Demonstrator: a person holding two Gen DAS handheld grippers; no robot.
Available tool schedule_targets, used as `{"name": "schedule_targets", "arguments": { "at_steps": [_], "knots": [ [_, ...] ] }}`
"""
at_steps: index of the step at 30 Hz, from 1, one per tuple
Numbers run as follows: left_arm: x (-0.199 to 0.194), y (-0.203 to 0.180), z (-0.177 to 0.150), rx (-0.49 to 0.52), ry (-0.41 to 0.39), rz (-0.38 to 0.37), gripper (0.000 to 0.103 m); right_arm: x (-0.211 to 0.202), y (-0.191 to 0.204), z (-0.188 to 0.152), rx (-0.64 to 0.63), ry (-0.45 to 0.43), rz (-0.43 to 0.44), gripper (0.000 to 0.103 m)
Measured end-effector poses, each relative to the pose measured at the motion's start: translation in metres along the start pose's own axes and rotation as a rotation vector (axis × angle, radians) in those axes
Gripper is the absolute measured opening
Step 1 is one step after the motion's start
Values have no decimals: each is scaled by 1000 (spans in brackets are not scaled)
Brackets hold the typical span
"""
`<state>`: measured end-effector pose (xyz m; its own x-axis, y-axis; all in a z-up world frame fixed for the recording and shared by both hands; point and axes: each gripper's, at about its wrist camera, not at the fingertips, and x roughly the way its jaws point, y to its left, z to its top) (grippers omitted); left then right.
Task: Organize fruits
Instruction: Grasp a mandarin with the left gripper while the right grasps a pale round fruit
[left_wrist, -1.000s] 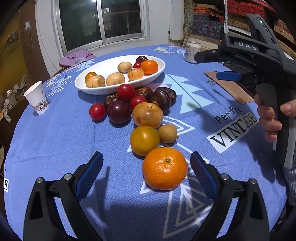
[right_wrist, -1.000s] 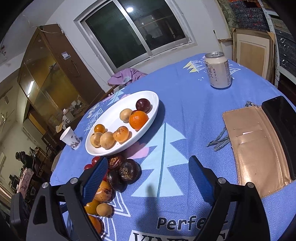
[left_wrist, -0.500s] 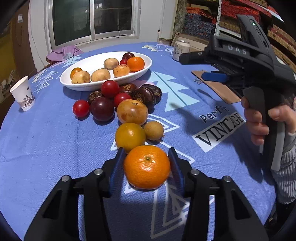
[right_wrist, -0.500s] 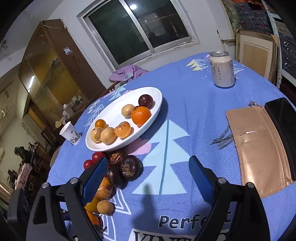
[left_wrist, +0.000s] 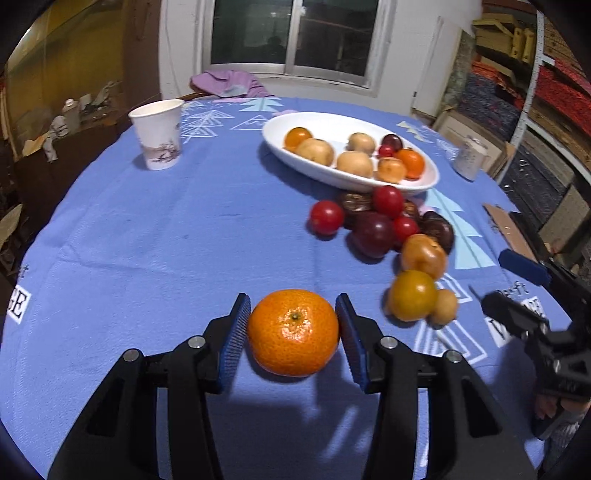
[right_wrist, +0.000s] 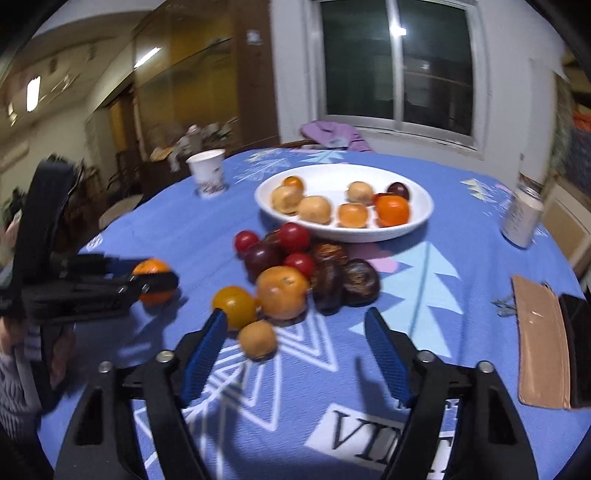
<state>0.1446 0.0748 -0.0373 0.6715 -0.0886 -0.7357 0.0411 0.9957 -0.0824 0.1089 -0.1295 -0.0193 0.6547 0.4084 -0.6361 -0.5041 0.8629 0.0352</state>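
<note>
We've got the orange (left_wrist: 293, 332) pinched btwn the left gripper (left_wrist: 291, 334) fingers, white bowl (left_wrist: 424, 182) ahead-right; right gripper (right_wrist: 295, 354) fingers spread w/ nothing held, nearer the loose fruit.

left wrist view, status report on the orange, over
Left hand-held gripper shut on orange, lifted off the cloth. Right hand-held gripper open, empty, near the loose fruit pile. Bowl already holds fruit; pile lies between orange and bowl.

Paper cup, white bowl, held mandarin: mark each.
paper cup (left_wrist: 158, 137), left wrist view, front wall.
white bowl (left_wrist: 291, 127), left wrist view, bare inner floor.
mandarin (left_wrist: 293, 332), left wrist view, top face by stem.
</note>
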Motion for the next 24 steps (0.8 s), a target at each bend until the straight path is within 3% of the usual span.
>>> {"name": "schedule_targets", "arguments": {
  "at_steps": [8, 22, 23, 24],
  "knots": [
    [3, 0, -6, 26, 14, 42, 47, 11, 12, 0, -34, 71, 10, 61],
    [14, 1, -7, 19, 59, 34, 48, 26, 17, -3, -54, 157, 17, 48],
    [14, 0, -7, 21, 61, 37, 48, 28, 18, -2, -54, 162, 20, 46],
    [15, 0, -8, 22, 63, 38, 48, 30, 18, -3, -54, 171, 25, 39]
  ]
}}
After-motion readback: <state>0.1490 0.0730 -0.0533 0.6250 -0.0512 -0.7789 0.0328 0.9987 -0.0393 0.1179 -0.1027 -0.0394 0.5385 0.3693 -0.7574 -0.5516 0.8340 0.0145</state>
